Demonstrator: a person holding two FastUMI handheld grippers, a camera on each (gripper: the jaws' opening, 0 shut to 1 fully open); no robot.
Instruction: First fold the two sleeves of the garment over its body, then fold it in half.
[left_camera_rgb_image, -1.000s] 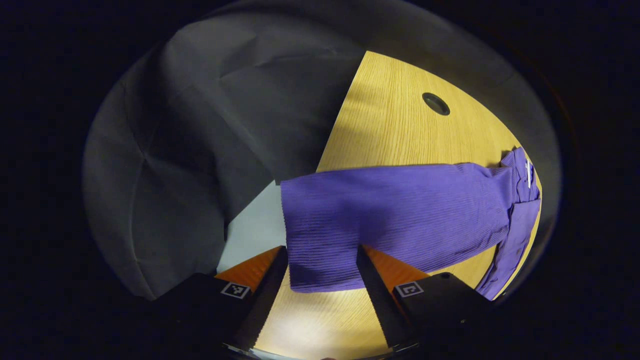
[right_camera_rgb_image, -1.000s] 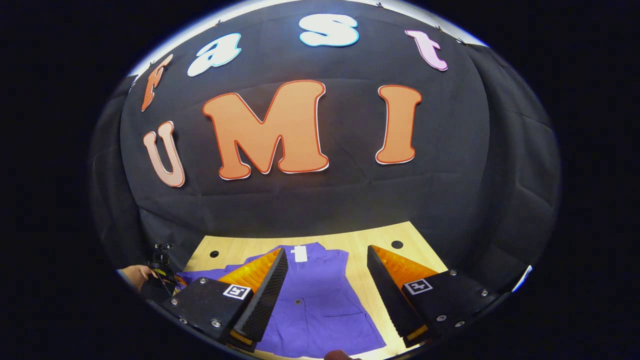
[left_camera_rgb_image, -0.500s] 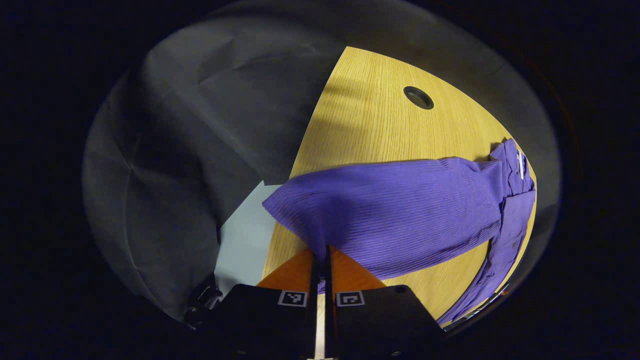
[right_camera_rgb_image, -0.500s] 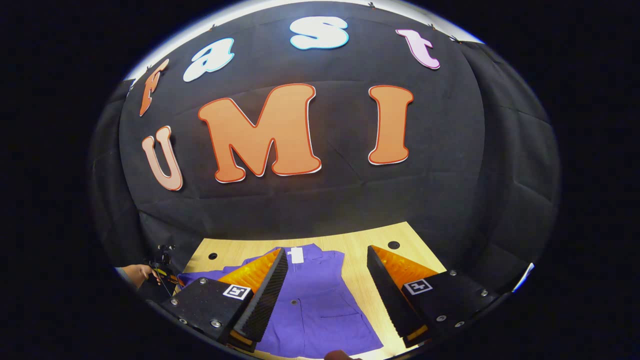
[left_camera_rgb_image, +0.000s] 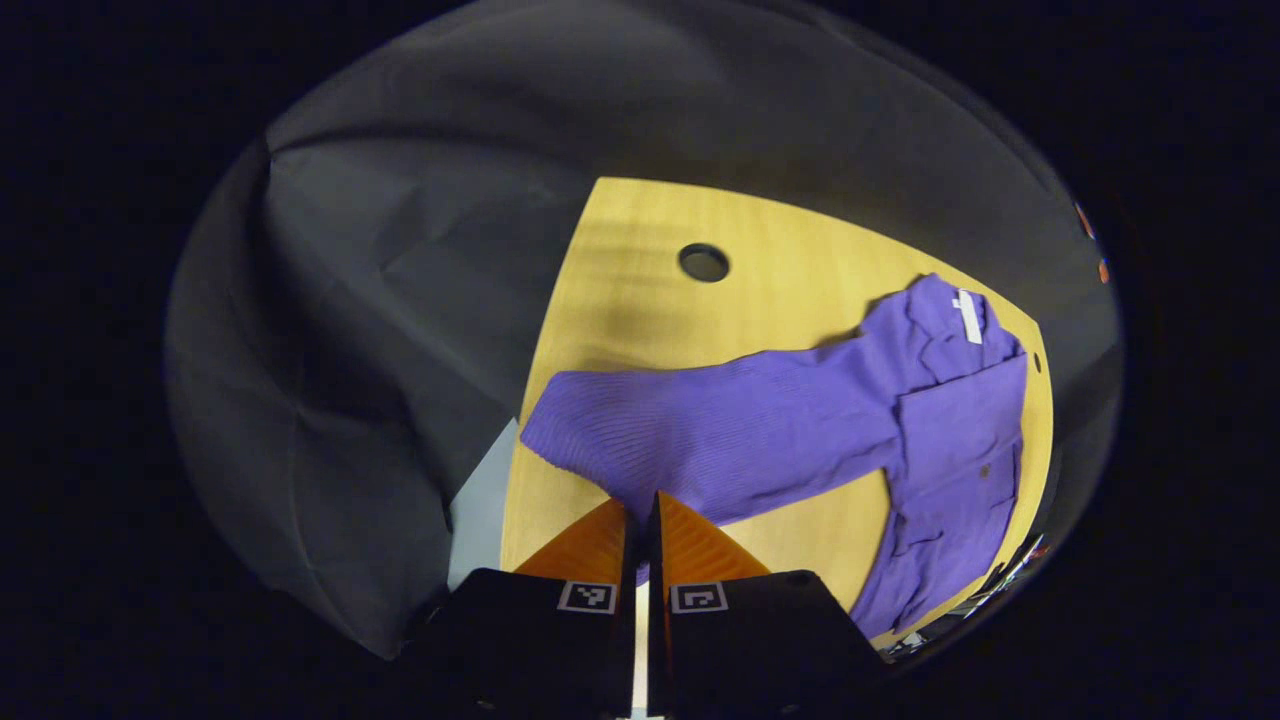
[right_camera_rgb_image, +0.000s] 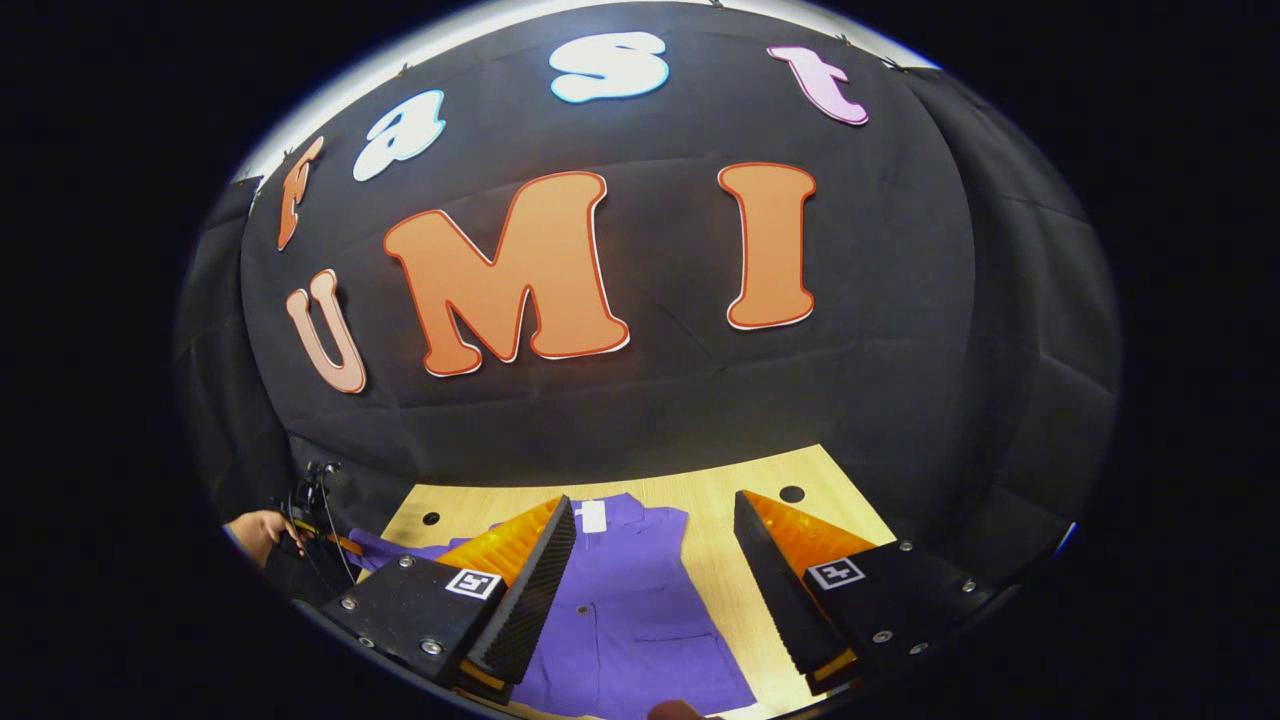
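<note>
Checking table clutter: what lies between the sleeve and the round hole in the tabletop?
Bare wood, in the left gripper view: nothing between the sleeve and the hole.

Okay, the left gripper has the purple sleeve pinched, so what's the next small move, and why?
Probably carry the sleeve across toward the shirt's body and lay it there. The left gripper is shut on the sleeve's lower edge, and the sleeve lies stretched out sideways over the table, not yet folded. The right gripper hangs open above the shirt.

each gripper has orange wedge fingers, ribbed black pads, screwed black mounts with square markers.
</note>
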